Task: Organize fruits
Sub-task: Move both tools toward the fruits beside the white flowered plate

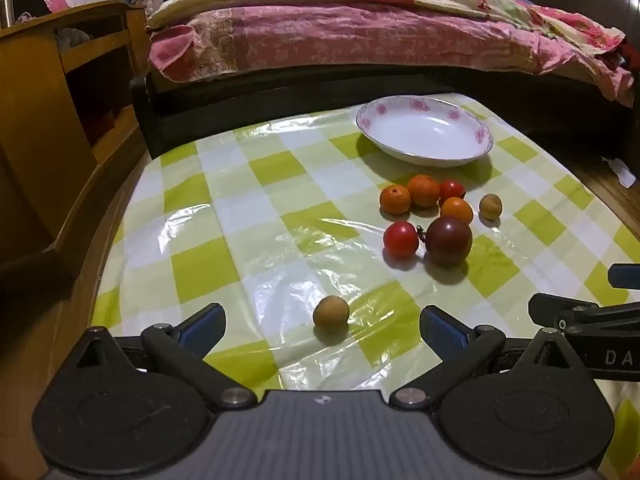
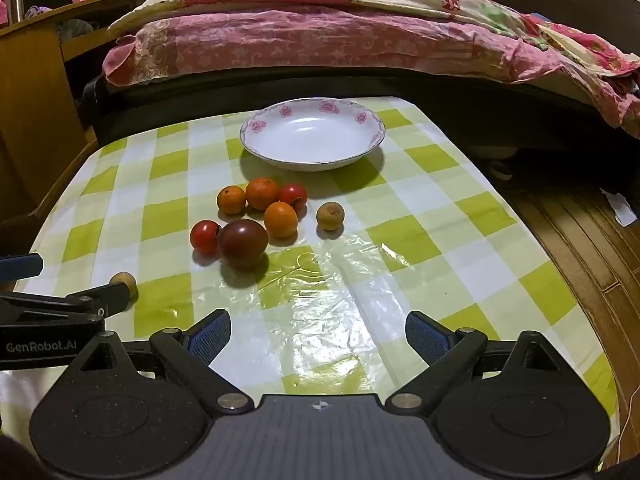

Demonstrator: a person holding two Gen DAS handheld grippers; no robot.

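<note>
Two claws, both mine, both spread wide and holding nothing. One small brown fruit lies just ahead of my left claw, between its blue pads. My right claw hovers over bare checked tablecloth; "GenRobot.AI" reads on the left claw's side, seen from the right. Farther ahead sits a cluster: one dark purple tomato, two red tomatoes, three oranges, and a second brown fruit just to their right. Beyond them stands one white dish with pink flowers, nothing in it. Farthest, one bed under pink quilts.
</note>
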